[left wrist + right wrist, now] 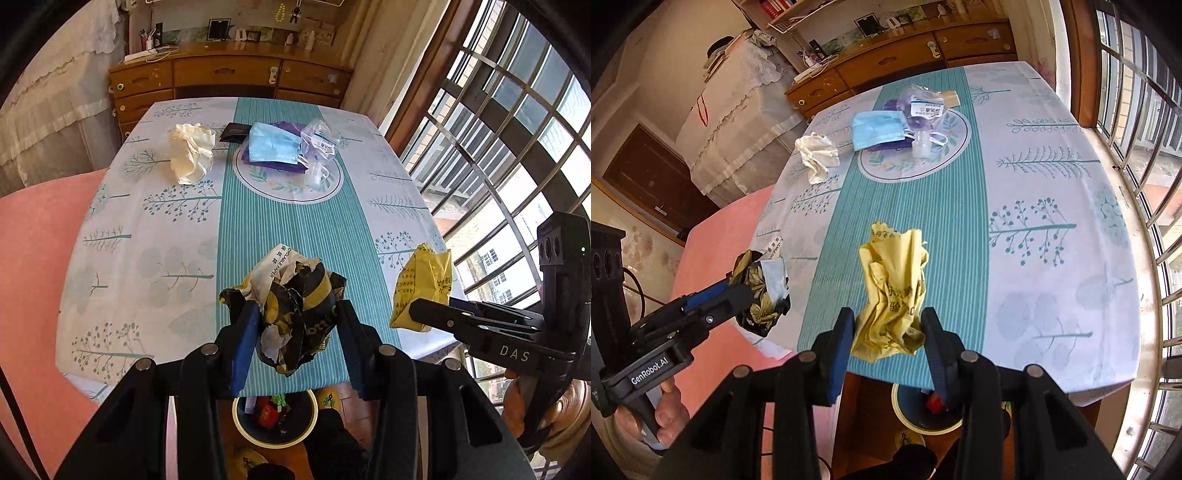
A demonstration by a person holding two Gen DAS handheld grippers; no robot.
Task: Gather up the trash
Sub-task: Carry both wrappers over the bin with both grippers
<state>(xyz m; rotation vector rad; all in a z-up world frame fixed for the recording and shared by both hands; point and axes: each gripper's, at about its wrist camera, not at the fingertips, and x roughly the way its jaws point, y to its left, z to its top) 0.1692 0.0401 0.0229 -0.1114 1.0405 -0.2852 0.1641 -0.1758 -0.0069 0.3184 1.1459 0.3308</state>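
Both crumpled wrappers look featherlight and springy (pinched mid-wad): left gripper [295, 325] clenches the black-and-yellow wrapper [295, 295], right gripper [888, 328] the yellow wrapper [894, 288].

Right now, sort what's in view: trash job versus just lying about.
Job: black-and-yellow wrapper in left gripper; yellow bag in right gripper; white tissue; blue mask; clear packet; bin.

Lying about: dresser; pink chair.

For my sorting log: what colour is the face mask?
Light blue face mask, clearest in the left wrist view.
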